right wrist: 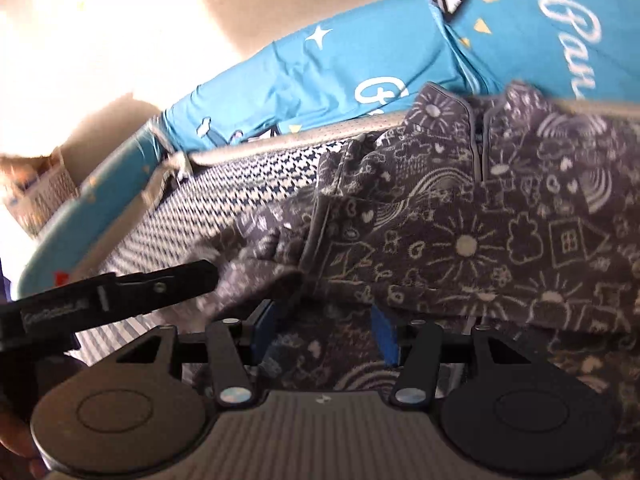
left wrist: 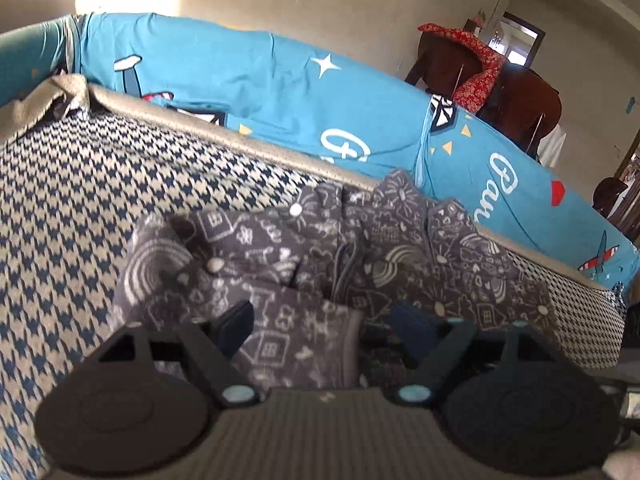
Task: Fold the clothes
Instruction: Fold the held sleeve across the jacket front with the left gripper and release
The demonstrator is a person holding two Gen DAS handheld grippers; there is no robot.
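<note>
Grey doodle-print garment [left wrist: 304, 264] lies crumpled on houndstooth mat [left wrist: 80, 200], just ahead of both grippers. Left gripper [left wrist: 324, 320] jaws spread wide, a sleeve fold between the fingers, pads not pressing it. Right gripper [right wrist: 324, 328] half-open over garment fabric; grip unclear. Blue printed sheet [left wrist: 260, 80] beyond the fingers.

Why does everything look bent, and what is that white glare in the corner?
Left wrist view: the fisheye lens bows the bed edge; the grey patterned garment is slightly soft. Right wrist view: sunlight blows out the wall to white; the left gripper and the cloth beside it are smeared.
</note>
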